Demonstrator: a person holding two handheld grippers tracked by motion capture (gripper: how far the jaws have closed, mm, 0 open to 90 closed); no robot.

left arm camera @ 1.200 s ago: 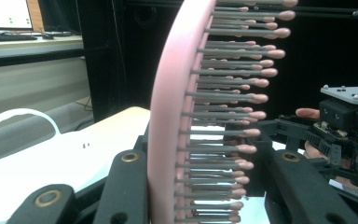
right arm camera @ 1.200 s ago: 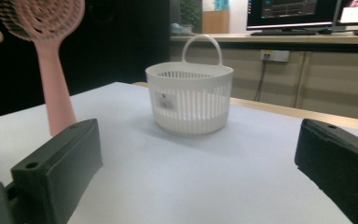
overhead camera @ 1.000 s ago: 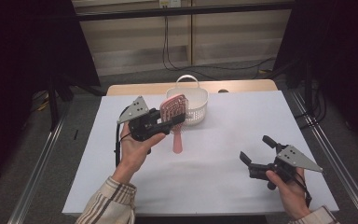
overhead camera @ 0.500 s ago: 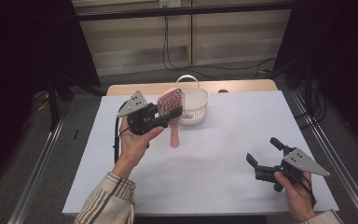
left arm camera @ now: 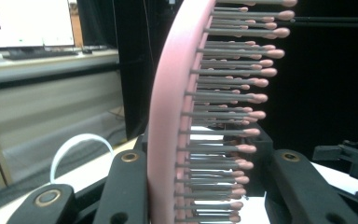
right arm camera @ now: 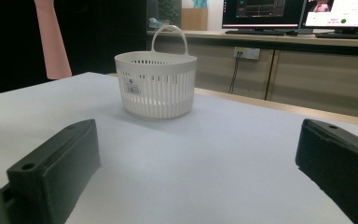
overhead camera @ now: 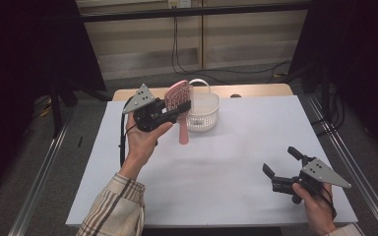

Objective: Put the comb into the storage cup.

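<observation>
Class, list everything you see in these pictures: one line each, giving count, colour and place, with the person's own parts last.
Brush: one, pink, held off the table beside the basket.
Basket: one, white, with handle, far middle of the table.
Table: one, white top.
Monitors: at least two, lit, on the far counter.
Left tool: one, black, shut on the brush head.
Right tool: one, black, open, near right of the table.
Hands: two, left, right.
Sleeve: plaid.
</observation>
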